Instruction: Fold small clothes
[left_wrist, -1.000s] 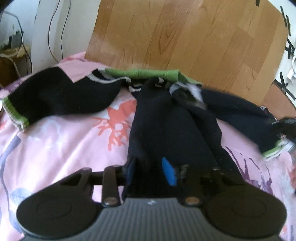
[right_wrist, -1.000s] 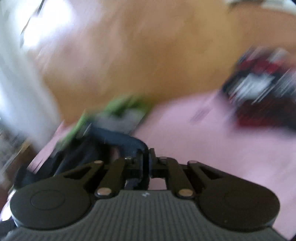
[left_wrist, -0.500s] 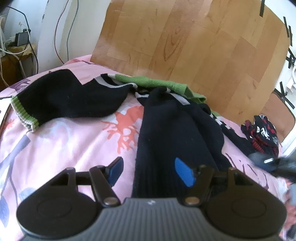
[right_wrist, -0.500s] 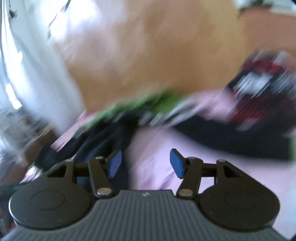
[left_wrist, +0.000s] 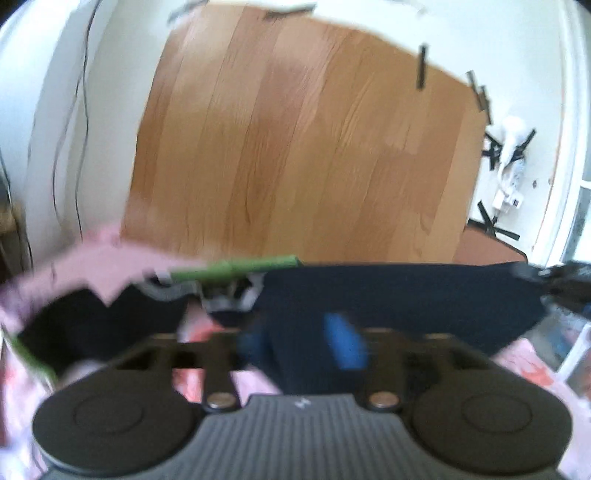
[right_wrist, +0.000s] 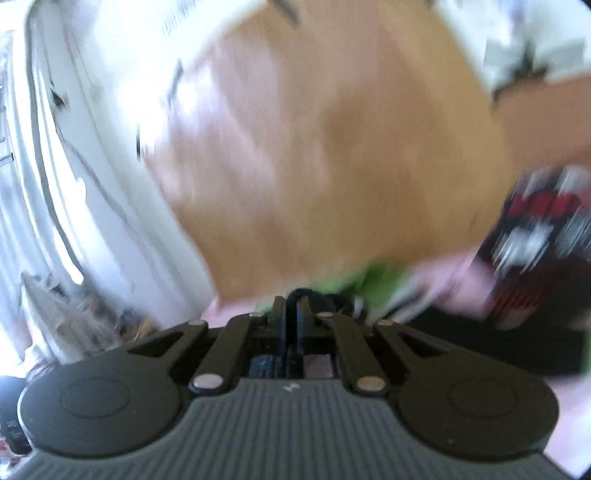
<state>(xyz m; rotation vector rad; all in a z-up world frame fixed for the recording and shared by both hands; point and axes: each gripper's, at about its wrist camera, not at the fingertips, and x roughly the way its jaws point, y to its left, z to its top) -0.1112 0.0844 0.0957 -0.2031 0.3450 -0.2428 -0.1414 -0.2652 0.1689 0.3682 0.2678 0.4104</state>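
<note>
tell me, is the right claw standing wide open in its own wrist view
No, the right claw is shut, its fingers pressed together on a fold of the dark garment.

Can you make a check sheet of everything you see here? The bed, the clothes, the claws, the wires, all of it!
Surface: pink patterned bed cover.
Job's things: dark sweater with green trim, partly lifted.
Clutter: red, white and black knit item on the bed.
Claws: left claw opening, sweater fabric between its blue pads; right claw shut on a fold of dark fabric.
Cables: thin wires hanging down the white wall.
Surroundings: wooden board against the wall; both views blurred.
</note>
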